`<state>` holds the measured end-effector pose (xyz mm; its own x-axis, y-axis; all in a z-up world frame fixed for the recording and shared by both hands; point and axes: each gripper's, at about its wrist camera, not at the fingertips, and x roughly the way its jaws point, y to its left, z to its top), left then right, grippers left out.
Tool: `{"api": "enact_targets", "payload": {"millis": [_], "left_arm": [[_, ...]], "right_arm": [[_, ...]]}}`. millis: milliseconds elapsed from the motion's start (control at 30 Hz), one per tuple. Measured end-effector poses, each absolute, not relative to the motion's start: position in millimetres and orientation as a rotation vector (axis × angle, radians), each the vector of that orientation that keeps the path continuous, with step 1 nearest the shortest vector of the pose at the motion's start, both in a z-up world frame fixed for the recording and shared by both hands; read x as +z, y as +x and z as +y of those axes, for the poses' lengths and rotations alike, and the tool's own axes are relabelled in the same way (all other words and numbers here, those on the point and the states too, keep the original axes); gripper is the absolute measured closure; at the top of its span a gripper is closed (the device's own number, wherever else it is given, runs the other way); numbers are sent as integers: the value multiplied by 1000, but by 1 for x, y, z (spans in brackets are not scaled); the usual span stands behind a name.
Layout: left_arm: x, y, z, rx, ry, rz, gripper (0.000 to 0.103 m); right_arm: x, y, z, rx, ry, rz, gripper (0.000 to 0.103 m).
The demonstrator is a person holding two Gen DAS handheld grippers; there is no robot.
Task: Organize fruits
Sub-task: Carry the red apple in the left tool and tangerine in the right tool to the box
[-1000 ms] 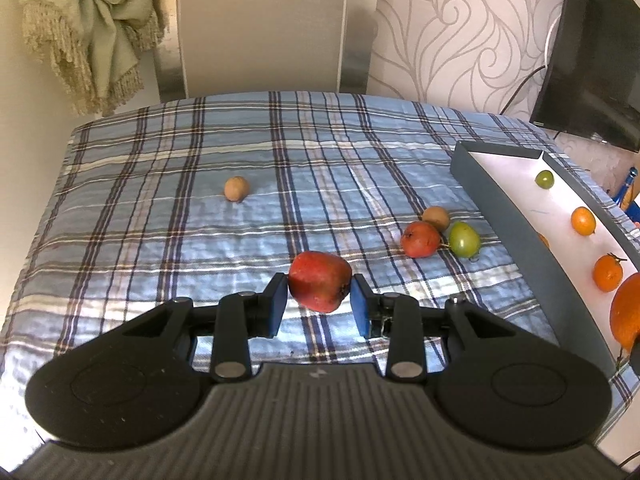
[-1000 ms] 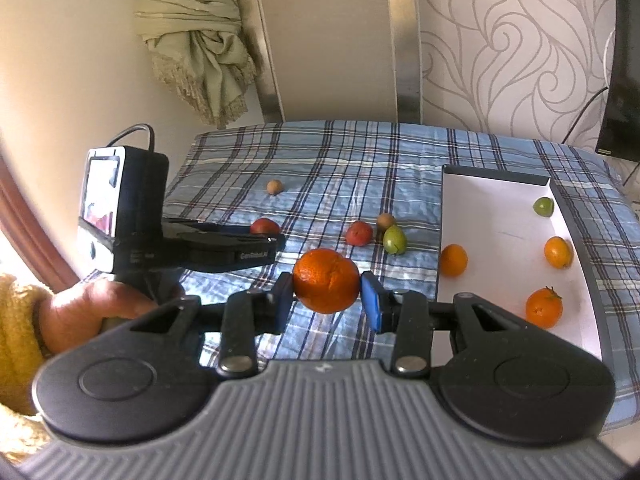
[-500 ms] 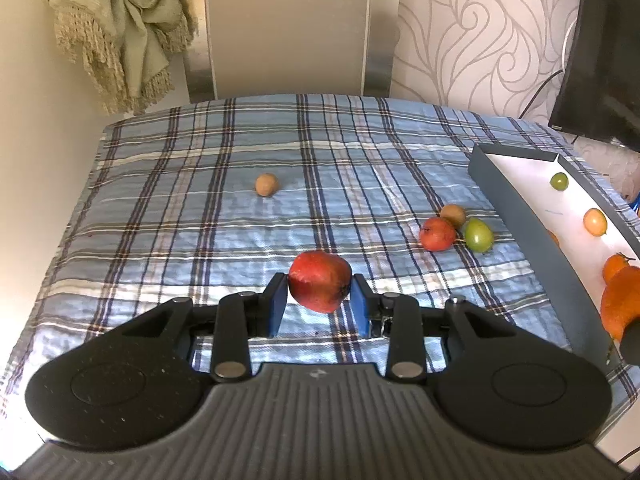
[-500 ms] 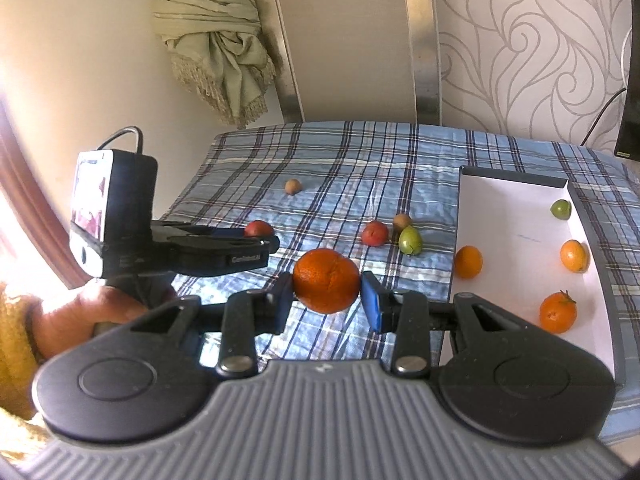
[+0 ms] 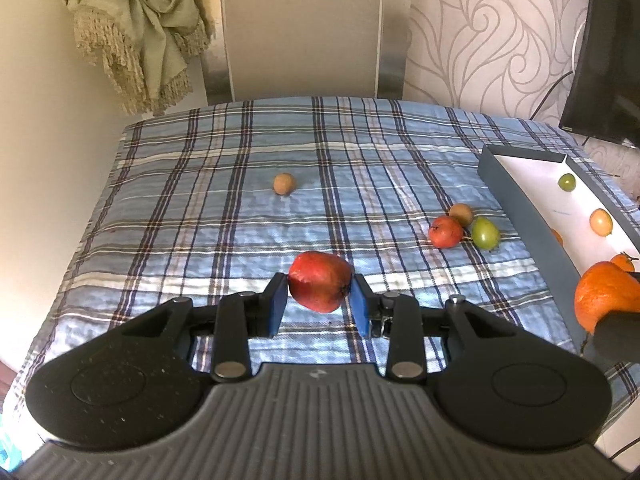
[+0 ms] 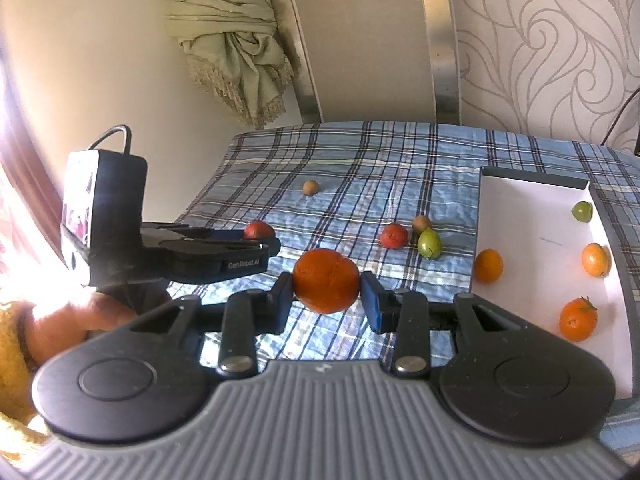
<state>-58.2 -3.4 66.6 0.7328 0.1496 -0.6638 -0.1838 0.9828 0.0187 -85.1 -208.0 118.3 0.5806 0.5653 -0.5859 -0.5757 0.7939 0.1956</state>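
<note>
Left wrist view: the left gripper (image 5: 319, 295) has its fingers closed on a red apple (image 5: 320, 287), held above the plaid bed (image 5: 200, 208). Right wrist view: the right gripper (image 6: 326, 296) pinches an orange (image 6: 326, 286) beside the white-floored tray (image 6: 536, 248), where four fruits lie.

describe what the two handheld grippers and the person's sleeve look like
Both grippers, left gripper and right gripper, have matte black linkage arms with silver pivot screws, blue pads and a ribbed grey body. The left carries white lettering and a looped black cable. The sleeve is mustard-yellow knit.
</note>
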Motion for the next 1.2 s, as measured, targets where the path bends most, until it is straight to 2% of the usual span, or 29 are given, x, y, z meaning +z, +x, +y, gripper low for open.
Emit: {"api": "enact_targets", "payload": {"millis": [1200], "left_arm": [[76,-68,-33,169,-50,712,64]], "right_arm": [[122,-81,-240,638,12,659,64]]}}
